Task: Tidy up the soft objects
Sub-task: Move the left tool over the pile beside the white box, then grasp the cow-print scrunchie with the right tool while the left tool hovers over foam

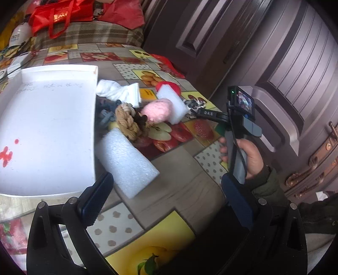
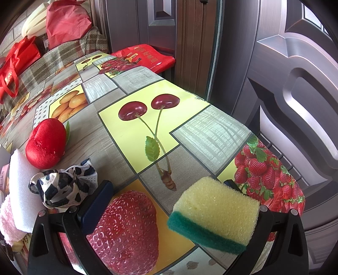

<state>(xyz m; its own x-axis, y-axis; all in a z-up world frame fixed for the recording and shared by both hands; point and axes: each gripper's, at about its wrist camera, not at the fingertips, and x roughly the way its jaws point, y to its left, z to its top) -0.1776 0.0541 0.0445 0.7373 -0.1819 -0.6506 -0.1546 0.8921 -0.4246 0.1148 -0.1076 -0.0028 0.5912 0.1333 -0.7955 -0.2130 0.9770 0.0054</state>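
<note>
In the left wrist view a white tray (image 1: 52,127) lies at the left with nothing in it. Beside it are a white foam roll (image 1: 126,160), a tan rope knot (image 1: 126,120), a pink fluffy ball (image 1: 156,110), a white foam block (image 1: 173,105) and white socks (image 1: 118,91). My left gripper (image 1: 166,190) is open above the tablecloth, near the foam roll. My right gripper (image 2: 166,196) is open wide. A yellow and green sponge (image 2: 215,211) rests against its right finger only. A cow-print cloth (image 2: 63,188) and a red plush apple (image 2: 46,146) lie to its left.
The fruit-print table (image 2: 190,131) curves away to an edge at the right, with a dark panelled door (image 2: 285,84) beyond. Red bags (image 1: 61,14) sit on plaid cloth at the back. A hand (image 1: 251,156) holds the right gripper's handle.
</note>
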